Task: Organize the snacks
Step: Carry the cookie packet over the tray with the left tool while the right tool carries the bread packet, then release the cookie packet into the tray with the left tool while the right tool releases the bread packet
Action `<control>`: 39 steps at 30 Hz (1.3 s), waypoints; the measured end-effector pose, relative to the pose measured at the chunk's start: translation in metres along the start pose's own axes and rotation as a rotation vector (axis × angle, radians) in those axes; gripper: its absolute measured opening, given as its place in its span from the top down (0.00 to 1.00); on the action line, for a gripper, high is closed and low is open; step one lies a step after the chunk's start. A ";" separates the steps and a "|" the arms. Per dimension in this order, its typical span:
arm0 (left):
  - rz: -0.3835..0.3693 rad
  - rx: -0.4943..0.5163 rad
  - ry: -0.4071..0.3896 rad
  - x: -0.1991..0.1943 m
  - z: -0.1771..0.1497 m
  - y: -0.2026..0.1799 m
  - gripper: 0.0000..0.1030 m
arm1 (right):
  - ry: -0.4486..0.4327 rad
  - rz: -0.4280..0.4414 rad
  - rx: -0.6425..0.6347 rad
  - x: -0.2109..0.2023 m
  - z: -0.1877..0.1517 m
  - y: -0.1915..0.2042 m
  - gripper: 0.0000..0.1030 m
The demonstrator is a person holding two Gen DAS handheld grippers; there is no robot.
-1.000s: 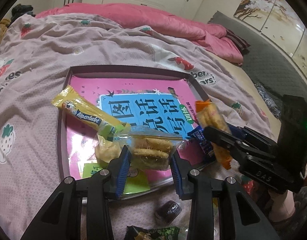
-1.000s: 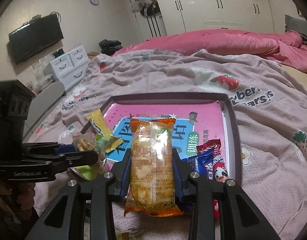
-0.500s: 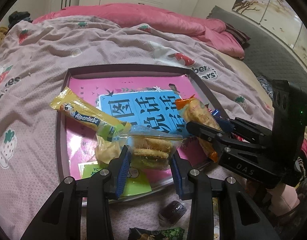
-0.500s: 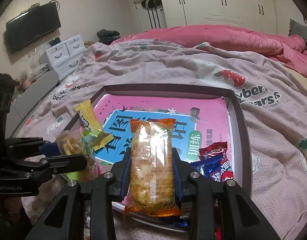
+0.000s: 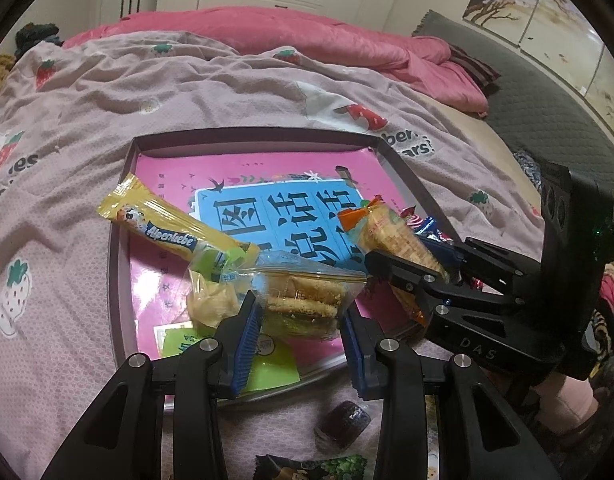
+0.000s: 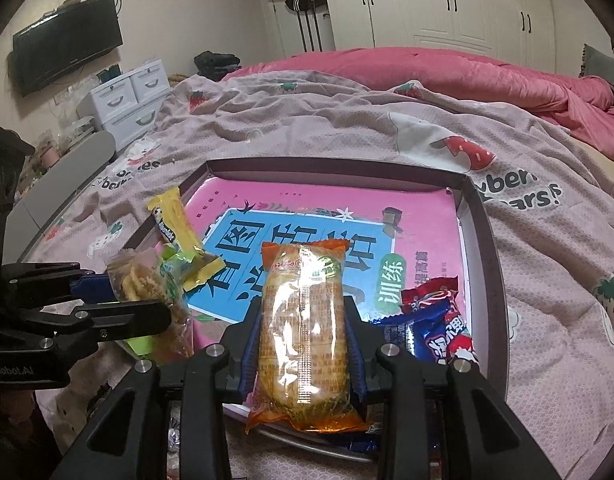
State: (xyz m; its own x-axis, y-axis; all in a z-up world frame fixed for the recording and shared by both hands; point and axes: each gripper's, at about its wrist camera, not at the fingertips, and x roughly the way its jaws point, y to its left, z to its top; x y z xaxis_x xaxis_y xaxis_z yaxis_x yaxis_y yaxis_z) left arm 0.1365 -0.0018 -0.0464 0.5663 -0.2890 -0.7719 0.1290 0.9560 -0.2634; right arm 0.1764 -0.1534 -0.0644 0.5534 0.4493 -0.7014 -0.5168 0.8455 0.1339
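A shallow tray (image 5: 119, 248) (image 6: 481, 240) with a pink and blue printed liner lies on the bed. My left gripper (image 5: 301, 312) is shut on a clear bag of round biscuits (image 5: 303, 300) held over the tray's near left part. Against that bag leans a yellow Alpenliebe candy stick (image 5: 163, 228) (image 6: 173, 228). My right gripper (image 6: 305, 320) is shut on an orange-ended cracker packet (image 6: 303, 332), held lengthwise over the tray's near edge. The same packet (image 5: 391, 240) shows in the left wrist view. Red and blue wrapped snacks (image 6: 431, 320) lie in the tray's near right corner.
A dark wrapped sweet (image 5: 343, 424) and a green-printed packet (image 5: 319, 466) lie on the strawberry bedspread (image 5: 67, 128) in front of the tray. A pink quilt (image 6: 447, 72) is bunched at the far side. White drawers (image 6: 127, 100) and a wall television (image 6: 67, 48) stand at the left.
The right gripper with the cracker packet has shifted left and further over the tray. The left gripper and its biscuit bag have stayed put.
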 end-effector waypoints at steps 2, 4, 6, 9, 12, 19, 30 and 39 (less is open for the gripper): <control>0.000 0.001 0.001 0.000 0.000 -0.001 0.61 | 0.002 -0.001 -0.002 0.000 0.000 0.000 0.65; 0.001 0.003 0.001 0.000 0.000 -0.001 0.61 | 0.003 0.000 -0.002 0.000 0.000 0.000 0.64; -0.001 0.002 0.003 0.000 0.000 -0.001 0.61 | 0.002 0.003 -0.001 -0.001 0.000 0.001 0.63; -0.004 -0.003 0.002 0.000 0.000 -0.001 0.61 | 0.002 0.004 -0.005 -0.001 0.000 0.002 0.60; -0.005 -0.005 0.003 0.000 -0.001 0.000 0.61 | 0.000 0.001 -0.011 -0.002 0.000 0.003 0.59; -0.007 -0.016 0.010 0.001 0.000 0.001 0.57 | -0.020 -0.006 -0.008 -0.011 0.001 0.001 0.57; 0.007 -0.016 0.003 -0.003 0.001 0.002 0.45 | -0.033 -0.010 0.006 -0.018 0.001 -0.003 0.57; 0.070 -0.036 -0.018 -0.008 0.005 0.014 0.39 | -0.046 -0.013 0.016 -0.024 0.001 -0.005 0.57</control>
State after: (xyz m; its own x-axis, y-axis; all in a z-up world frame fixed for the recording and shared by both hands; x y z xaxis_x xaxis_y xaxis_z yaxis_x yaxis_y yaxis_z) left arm 0.1376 0.0140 -0.0414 0.5875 -0.2201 -0.7787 0.0589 0.9714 -0.2301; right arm 0.1662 -0.1688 -0.0477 0.5899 0.4504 -0.6702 -0.4989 0.8559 0.1361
